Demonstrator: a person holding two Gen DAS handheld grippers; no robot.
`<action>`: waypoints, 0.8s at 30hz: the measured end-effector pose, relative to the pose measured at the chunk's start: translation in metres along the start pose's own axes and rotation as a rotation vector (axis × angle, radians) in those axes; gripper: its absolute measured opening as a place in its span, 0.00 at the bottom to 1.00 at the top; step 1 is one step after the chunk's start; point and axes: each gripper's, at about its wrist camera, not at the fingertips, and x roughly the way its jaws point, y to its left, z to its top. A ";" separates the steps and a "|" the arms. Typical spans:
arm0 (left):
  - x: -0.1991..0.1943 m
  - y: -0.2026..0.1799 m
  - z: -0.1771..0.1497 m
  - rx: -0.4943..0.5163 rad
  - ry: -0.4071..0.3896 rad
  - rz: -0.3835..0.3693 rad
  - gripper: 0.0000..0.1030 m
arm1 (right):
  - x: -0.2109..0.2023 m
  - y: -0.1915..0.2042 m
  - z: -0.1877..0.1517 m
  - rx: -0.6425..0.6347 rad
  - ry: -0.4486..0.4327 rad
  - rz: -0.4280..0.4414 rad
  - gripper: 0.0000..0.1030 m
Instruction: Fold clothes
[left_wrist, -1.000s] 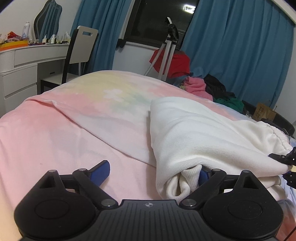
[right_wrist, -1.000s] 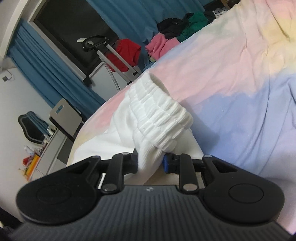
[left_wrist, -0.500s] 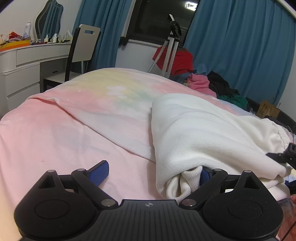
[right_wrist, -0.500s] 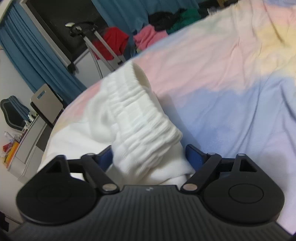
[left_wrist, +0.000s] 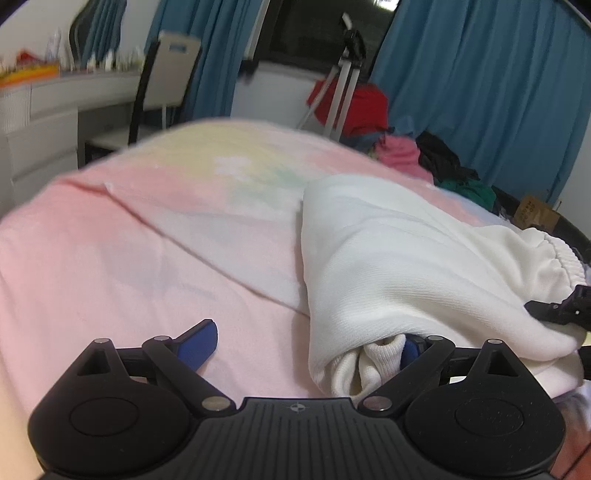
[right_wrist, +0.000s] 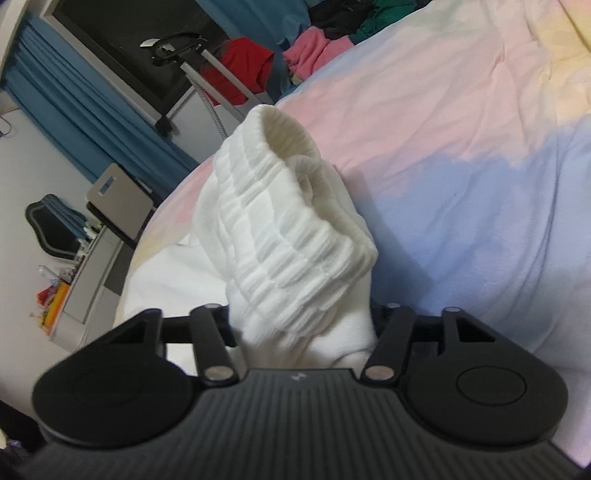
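A white garment (left_wrist: 406, 258) lies folded over on the pastel bed cover (left_wrist: 129, 251). My left gripper (left_wrist: 303, 343) is open, its left blue finger (left_wrist: 195, 343) resting on the cover and its right finger tucked under the garment's near fold. In the right wrist view the garment's ribbed elastic waistband (right_wrist: 280, 236) stands up between my right gripper's (right_wrist: 303, 328) fingers, which sit close against the cloth; whether they pinch it is unclear. The right gripper's tip shows at the left view's right edge (left_wrist: 561, 306).
A pile of red, pink, black and green clothes (left_wrist: 406, 147) and a metal stand (left_wrist: 343, 74) are beyond the bed's far edge. A white desk (left_wrist: 44, 110) and chair (left_wrist: 166, 74) stand at the left. Blue curtains hang behind.
The right gripper opened half a second ago, then narrowed again around the waistband and shifted. The left gripper stayed open and moved slightly.
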 end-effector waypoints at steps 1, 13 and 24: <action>-0.002 0.004 0.001 -0.021 0.032 -0.021 0.92 | -0.001 0.002 0.000 -0.004 -0.006 -0.006 0.51; -0.018 0.050 0.030 -0.312 0.129 -0.425 0.95 | -0.031 0.032 0.003 -0.052 -0.101 -0.012 0.40; 0.052 0.051 0.036 -0.426 0.206 -0.474 0.80 | -0.022 0.027 0.007 -0.006 -0.096 -0.017 0.40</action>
